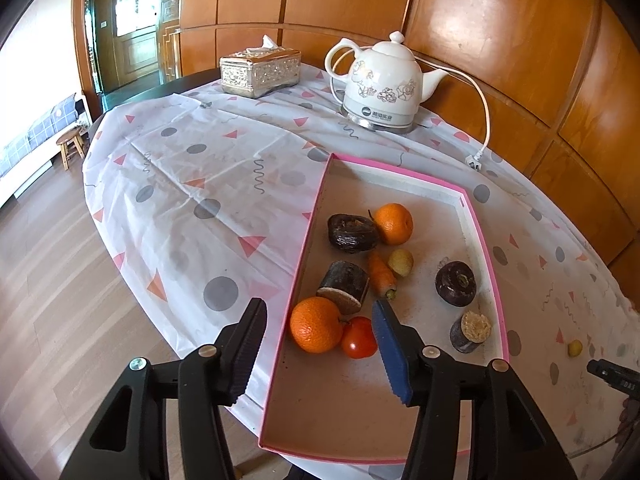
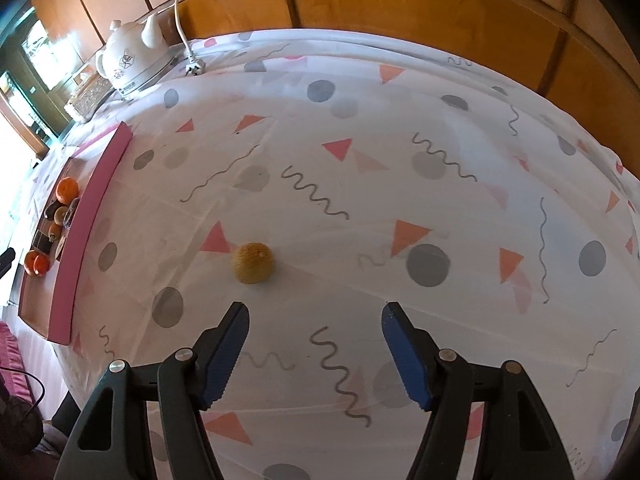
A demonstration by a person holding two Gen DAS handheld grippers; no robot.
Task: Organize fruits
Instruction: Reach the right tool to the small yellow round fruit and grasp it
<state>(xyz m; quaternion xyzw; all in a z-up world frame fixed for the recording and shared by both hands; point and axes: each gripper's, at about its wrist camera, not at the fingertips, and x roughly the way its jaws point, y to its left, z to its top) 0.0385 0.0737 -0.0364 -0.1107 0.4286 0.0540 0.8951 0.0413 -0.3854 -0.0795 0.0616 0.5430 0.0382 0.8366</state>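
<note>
Wood panelling backs the cloth-covered bench [image 2: 360, 92], where one small yellow fruit [image 2: 253, 262] lies apart from the pink tray [image 1: 478, 232]. Both the right gripper [image 2: 314, 354] and left gripper [image 1: 320, 350] have fingers released, grasping nothing. That round fruit could roll off if nudged off-centre.

Each claw [image 1: 320, 344] [image 2: 316, 350] has black plastic arms, silver pivot screws and ridged blue pads [image 1: 390, 356]

Two oranges [image 1: 316, 324], one tomato [image 1: 359, 338], perhaps four dark pieces [image 1: 456, 282].
</note>
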